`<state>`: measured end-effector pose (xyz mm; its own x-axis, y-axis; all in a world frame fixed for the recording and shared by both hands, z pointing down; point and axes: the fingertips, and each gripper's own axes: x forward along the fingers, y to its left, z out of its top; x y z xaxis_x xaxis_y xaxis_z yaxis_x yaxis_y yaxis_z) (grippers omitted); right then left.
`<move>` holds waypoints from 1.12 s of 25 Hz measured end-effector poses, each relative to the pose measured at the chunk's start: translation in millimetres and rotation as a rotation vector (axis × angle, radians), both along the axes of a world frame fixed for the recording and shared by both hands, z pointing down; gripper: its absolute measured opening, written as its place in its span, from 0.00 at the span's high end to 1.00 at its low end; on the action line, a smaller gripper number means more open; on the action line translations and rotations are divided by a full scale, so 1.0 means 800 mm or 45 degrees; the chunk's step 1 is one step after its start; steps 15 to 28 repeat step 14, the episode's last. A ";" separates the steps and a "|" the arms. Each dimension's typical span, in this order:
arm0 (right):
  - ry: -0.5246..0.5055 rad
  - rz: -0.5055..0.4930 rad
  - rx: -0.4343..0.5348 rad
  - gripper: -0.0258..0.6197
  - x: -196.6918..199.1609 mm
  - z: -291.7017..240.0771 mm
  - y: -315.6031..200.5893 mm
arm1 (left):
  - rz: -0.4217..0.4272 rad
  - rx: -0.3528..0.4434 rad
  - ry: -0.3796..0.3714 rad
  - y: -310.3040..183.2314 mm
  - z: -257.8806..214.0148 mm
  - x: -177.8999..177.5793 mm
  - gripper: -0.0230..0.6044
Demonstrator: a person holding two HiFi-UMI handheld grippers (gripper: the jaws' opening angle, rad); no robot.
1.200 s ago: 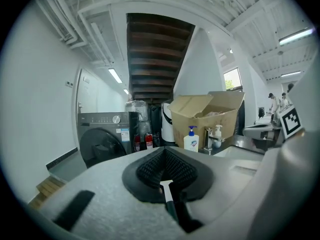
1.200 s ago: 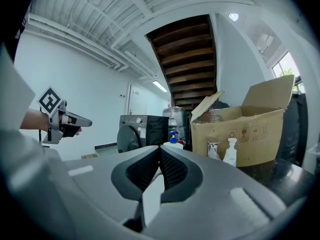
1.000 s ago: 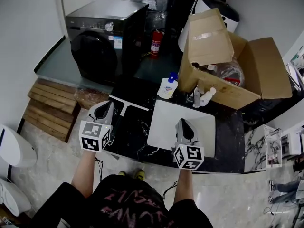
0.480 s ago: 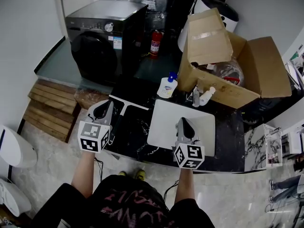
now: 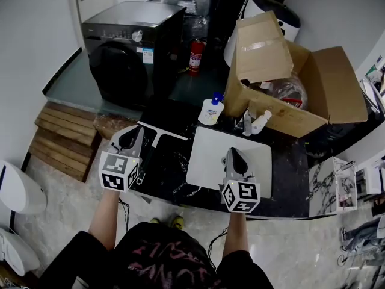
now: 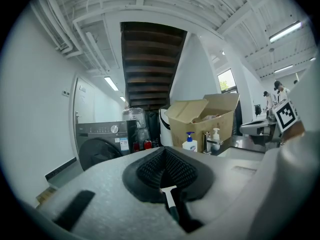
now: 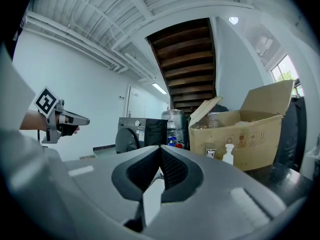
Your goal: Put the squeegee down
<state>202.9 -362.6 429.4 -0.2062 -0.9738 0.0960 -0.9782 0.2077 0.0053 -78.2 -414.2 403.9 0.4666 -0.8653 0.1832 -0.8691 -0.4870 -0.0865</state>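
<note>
The left tool [image 5: 134,136] and right tool [image 5: 233,155] are clenched shut, empty, over the bench [image 5: 290,174]; I cannot make out the squeegee.

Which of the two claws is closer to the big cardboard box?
Right. The right claw sits above the white panel, just short of the cardboard box; the left claw is beyond the panel's left edge, farther from the box.

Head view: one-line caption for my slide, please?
Person holds two shut grippers: left gripper over the black counter, right gripper over the white sink, cardboard box and soap bottle behind.
</note>
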 end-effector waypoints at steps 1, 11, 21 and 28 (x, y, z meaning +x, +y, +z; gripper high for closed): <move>0.000 0.003 0.000 0.96 0.001 0.000 0.000 | -0.001 -0.004 -0.001 -0.001 0.001 -0.001 0.95; 0.018 0.002 0.005 0.96 0.001 -0.004 -0.008 | 0.018 0.000 -0.016 -0.006 0.002 0.005 0.95; 0.021 0.003 0.006 0.96 0.002 -0.005 -0.009 | 0.019 0.002 -0.015 -0.007 0.001 0.005 0.95; 0.021 0.003 0.006 0.96 0.002 -0.005 -0.009 | 0.019 0.002 -0.015 -0.007 0.001 0.005 0.95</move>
